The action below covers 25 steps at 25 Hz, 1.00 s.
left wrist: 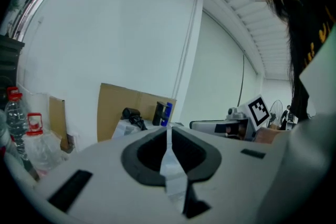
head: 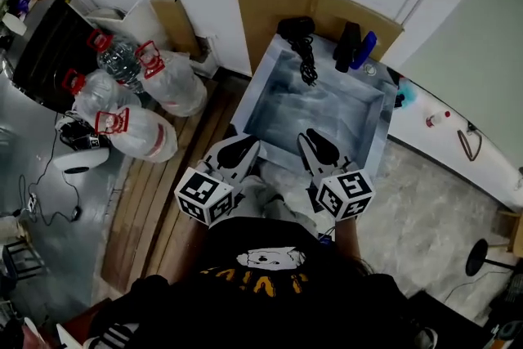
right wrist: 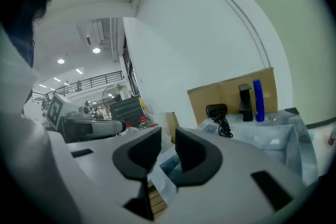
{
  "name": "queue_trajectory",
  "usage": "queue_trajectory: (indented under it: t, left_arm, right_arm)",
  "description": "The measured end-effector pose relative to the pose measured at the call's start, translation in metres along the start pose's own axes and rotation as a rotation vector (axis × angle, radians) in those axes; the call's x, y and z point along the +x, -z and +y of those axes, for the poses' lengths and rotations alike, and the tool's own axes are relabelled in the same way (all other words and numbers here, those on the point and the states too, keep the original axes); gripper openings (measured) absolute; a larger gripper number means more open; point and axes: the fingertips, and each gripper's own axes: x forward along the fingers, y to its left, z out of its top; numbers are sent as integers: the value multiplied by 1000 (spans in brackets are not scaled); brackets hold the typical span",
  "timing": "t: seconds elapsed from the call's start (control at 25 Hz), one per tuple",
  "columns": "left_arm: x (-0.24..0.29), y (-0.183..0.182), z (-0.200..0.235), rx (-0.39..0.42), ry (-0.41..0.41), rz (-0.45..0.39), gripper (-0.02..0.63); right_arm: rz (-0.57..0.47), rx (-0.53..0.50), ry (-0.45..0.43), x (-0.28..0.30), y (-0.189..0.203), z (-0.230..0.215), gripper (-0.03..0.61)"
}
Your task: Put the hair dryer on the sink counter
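The black hair dryer (head: 297, 29) lies at the back left corner of the plastic-covered sink counter (head: 327, 112), its cord trailing toward me. It also shows in the left gripper view as the hair dryer (left wrist: 129, 113) and in the right gripper view as the hair dryer (right wrist: 216, 110), well beyond the jaws. My left gripper (head: 243, 145) hovers at the counter's near edge with its jaws together and nothing in them (left wrist: 168, 131). Beside it, my right gripper (head: 309, 141) has a narrow gap between its jaws, and nothing lies between them (right wrist: 168, 136).
A black bottle (head: 347, 45) and a blue bottle (head: 364, 50) stand at the counter's back right. Cardboard (head: 270, 0) leans on the wall behind. Bagged water jugs (head: 135, 106) crowd the floor at left. A white ledge (head: 458, 155) runs off to the right.
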Motion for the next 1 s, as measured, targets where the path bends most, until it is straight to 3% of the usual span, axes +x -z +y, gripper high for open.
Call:
queue_trajectory:
  t: [0.44,1.0]
  left_arm:
    - [-33,13,-25,7,-28,14,32]
    - [-97,7,-23,42,-49,-57,32]
  right_arm:
    - [-11,51,-76,-20,22,38,58]
    - [32,-6,-168,-5,32,114,40]
